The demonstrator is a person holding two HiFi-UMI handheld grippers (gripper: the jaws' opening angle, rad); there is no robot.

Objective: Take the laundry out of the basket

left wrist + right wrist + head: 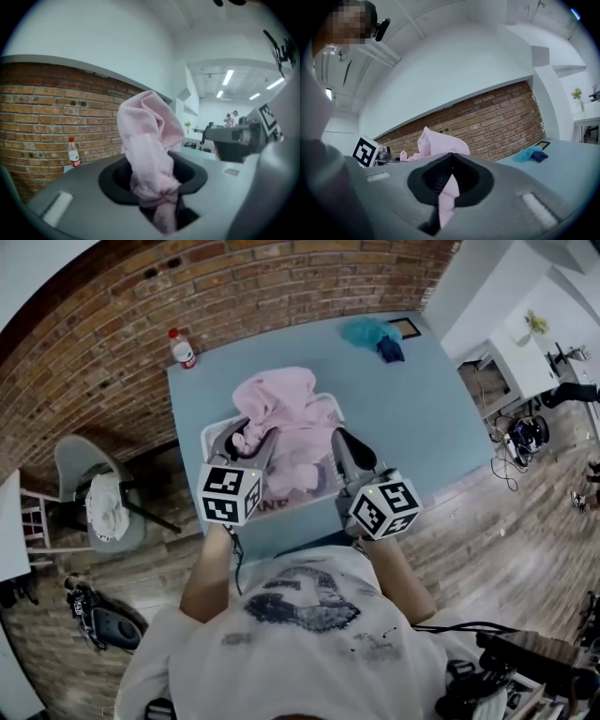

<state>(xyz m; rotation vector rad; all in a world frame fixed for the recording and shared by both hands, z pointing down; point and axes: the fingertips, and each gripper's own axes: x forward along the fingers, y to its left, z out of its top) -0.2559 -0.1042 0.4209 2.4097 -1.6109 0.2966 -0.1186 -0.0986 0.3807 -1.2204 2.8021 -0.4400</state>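
Laundry [281, 413], a pink cloth, is bulging up out of the white basket [208, 437] and is covering most of it. Its far part is reaching over the far rim. The basket is standing on the blue table [422, 409], close to the near edge.

The left gripper [249, 435] is pinching a thick bunch of the laundry, so its jaws are standing a little apart around the fabric. In the left gripper view the cloth is rising above the jaws in a tall fold. The right gripper [343, 444] is clamping a thin fold of the same laundry, with its jaws pressed together on it. Both grippers are pointing away from the person, side by side over the near half of the basket.

A bottle [182, 348] with a red cap is standing at the far left corner of the table, near the brick wall [112, 334]. A teal cloth [367, 331] and a dark blue cloth [390, 352] are lying together at the far right, touching each other, just beside a small frame [406, 327]. A grey chair [70, 460] with a white cloth on it is standing left of the table.
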